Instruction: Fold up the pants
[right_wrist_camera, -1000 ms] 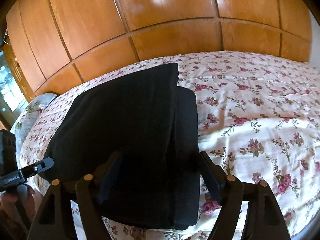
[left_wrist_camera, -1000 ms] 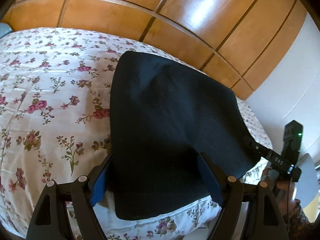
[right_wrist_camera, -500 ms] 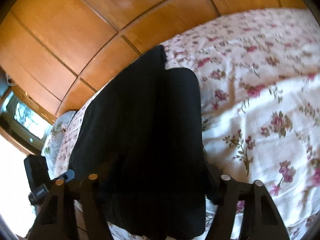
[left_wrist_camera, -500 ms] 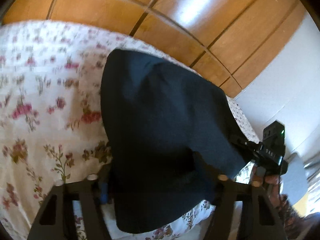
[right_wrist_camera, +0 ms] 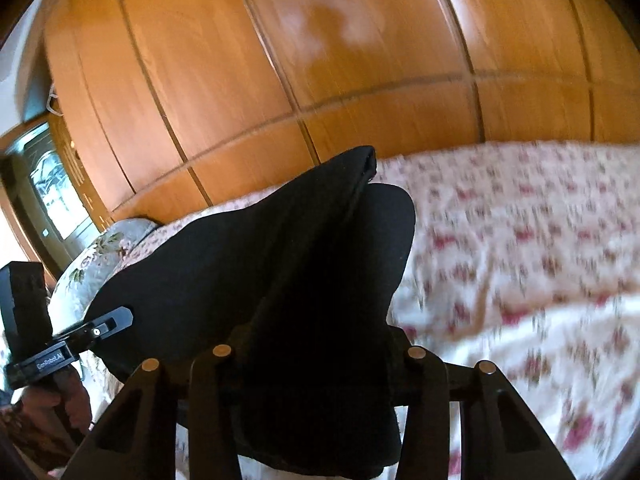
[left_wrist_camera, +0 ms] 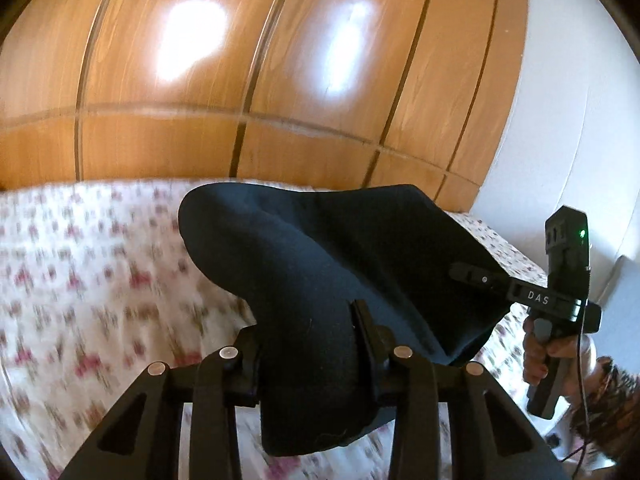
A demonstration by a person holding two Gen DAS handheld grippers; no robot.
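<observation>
The black pants (left_wrist_camera: 320, 264) hang folded between my two grippers, lifted above the floral bedspread (left_wrist_camera: 80, 280). My left gripper (left_wrist_camera: 308, 344) is shut on the near left edge of the pants. My right gripper (right_wrist_camera: 316, 360) is shut on the near right edge of the pants (right_wrist_camera: 280, 264). The cloth hides both sets of fingertips. In the left wrist view the right gripper (left_wrist_camera: 472, 276) shows at the pants' right edge, and in the right wrist view the left gripper (right_wrist_camera: 108, 322) shows at their left edge.
A glossy wooden wardrobe (left_wrist_camera: 240, 80) stands behind the bed. A white wall (left_wrist_camera: 580, 120) is at the right. A floral pillow (right_wrist_camera: 92, 264) and a window (right_wrist_camera: 48, 184) show at the left of the right wrist view.
Both grippers have closed on the near edge of the pants and lifted it; the views have tilted up toward the wardrobe and the cloth now bulges off the bed.
</observation>
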